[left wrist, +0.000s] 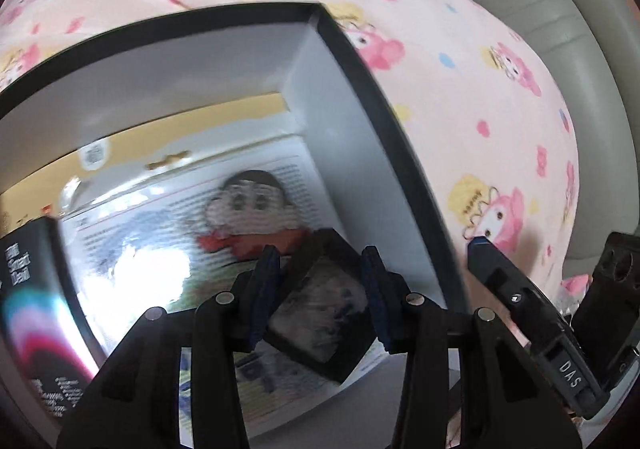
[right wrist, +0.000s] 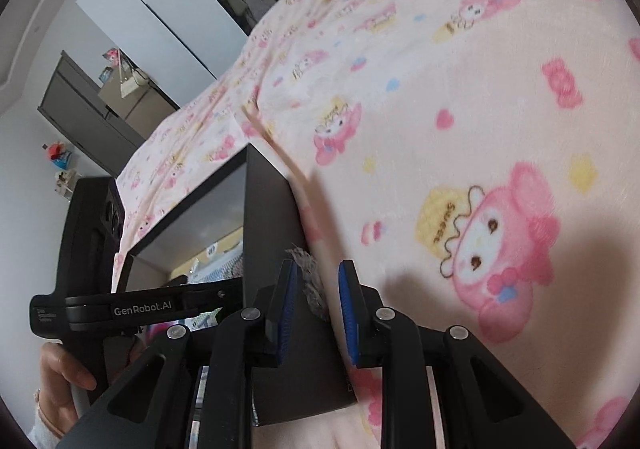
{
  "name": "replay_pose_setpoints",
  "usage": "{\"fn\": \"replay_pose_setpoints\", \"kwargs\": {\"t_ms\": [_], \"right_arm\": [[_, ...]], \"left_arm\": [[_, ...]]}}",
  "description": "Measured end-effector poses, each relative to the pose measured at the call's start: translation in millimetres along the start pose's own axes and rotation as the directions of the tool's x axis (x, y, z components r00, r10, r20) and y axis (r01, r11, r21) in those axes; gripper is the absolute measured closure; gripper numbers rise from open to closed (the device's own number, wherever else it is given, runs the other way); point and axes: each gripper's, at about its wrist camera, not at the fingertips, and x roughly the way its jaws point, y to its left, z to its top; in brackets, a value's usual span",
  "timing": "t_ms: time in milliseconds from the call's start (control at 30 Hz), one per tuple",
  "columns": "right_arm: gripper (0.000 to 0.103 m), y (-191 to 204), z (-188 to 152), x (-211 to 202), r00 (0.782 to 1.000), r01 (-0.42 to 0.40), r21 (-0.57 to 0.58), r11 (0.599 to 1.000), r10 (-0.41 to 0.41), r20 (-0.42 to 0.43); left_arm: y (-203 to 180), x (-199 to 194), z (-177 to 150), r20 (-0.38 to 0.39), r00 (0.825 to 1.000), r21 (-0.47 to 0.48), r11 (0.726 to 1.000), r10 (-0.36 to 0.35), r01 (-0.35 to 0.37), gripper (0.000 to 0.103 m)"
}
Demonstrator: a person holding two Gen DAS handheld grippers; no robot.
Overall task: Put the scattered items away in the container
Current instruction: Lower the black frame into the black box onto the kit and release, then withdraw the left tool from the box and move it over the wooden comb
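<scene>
left claw (left wrist: 320,273): hanging inside the open box, pads closed in on a small dark square item (left wrist: 320,313) that's sitting tilted between them. Item is blurry, can't really tell what it is.

right claw (right wrist: 316,289): pads sitting a little apart, straddling the near right wall of the box. A grey fuzzy thing (right wrist: 310,281) is poking up in the gap, but I can't tell if the pads are actually pinching it or the wall.

box (left wrist: 384,121): black outside, pale grey inside, lying on the bed with its open top facing up.

inside the box: a glossy packet with a cartoon boy (left wrist: 248,205) is lying flat on the bottom, under the left claw. A black carton with white lettering (left wrist: 36,289) is standing against the left wall.

blanket (right wrist: 460,109): pink fleece with bunny prints, covering the bed all around the box.

hand (right wrist: 60,381): showing at the lower left of the right wrist view, gripping the handle of the other tool.

far left of the room: dark cabinet (right wrist: 80,113) against a white wall.
</scene>
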Motion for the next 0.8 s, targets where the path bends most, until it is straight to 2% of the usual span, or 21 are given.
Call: {"fn": "replay_pose_setpoints", "kwargs": {"t_ms": [33,67,167,233,333,400,467,533,567,633,700,733,800], "right_arm": [[0.085,-0.1,-0.5,0.8,1.000,0.002,0.000,1.000,-0.002,-0.003],[0.085,0.1,-0.8,1.4,1.000,0.003,-0.003,1.000,-0.003,-0.006],[0.085,1.3,-2.4,3.5,1.000,0.000,-0.016,1.000,-0.001,-0.018],[0.085,3.4,-4.0,4.7,1.000,0.001,-0.025,1.000,-0.002,-0.027],[0.085,6.5,-5.3,4.2,1.000,-0.001,-0.042,0.999,-0.001,-0.028],[0.085,8.8,-5.8,3.8,1.000,0.003,-0.052,0.999,-0.004,-0.026],[0.085,11.5,-6.4,3.4,1.000,0.008,-0.064,0.998,-0.010,-0.025],[0.085,14.0,-7.3,3.9,1.000,0.011,-0.074,0.997,-0.013,-0.025],[0.085,14.6,-7.2,4.4,1.000,0.011,-0.077,0.997,-0.014,-0.028],[0.085,14.6,-7.3,6.6,0.999,0.016,-0.084,0.996,-0.019,-0.034],[0.085,14.4,-6.8,7.2,0.999,0.019,-0.084,0.996,-0.022,-0.035],[0.084,15.0,-6.8,7.0,0.999,0.020,-0.085,0.996,-0.023,-0.033],[0.084,18.7,-7.3,6.7,0.999,0.034,-0.103,0.994,-0.037,-0.024]], "left_arm": [[-2.2,4.2,0.1,-0.030,0.999,0.006,0.999,-0.031,0.031,0.061],[-4.0,8.9,-0.7,-0.068,0.995,0.005,0.998,-0.067,0.068,0.066],[-8.3,12.6,-5.3,-0.115,0.991,0.042,0.996,-0.072,0.077,0.066],[-7.2,8.0,-9.0,-0.125,0.988,0.048,0.994,-0.095,0.101,0.063],[2.3,-12.3,-13.6,-0.029,0.997,0.031,0.997,-0.071,0.072,0.062],[13.1,-22.0,-16.1,0.017,0.999,-0.006,1.000,-0.030,0.030,0.062],[18.4,-18.4,-20.1,-0.012,0.999,-0.020,0.999,-0.034,0.034,0.062],[17.3,-11.8,-31.5,-0.060,0.995,-0.019,0.997,-0.081,0.080,0.061],[15.0,-10.4,-33.8,-0.065,0.994,-0.005,0.996,-0.084,0.084,0.057],[12.5,-12.1,-34.6,-0.059,0.995,0.017,0.996,-0.082,0.083,0.053],[15.0,-16.0,-33.4,-0.046,0.991,0.007,0.992,-0.123,0.123,0.052],[16.3,-19.8,-33.6,-0.026,0.990,0.008,0.990,-0.142,0.142,0.052],[19.2,-30.2,-37.0,0.026,0.990,0.007,0.991,-0.136,0.136,0.052]]}}
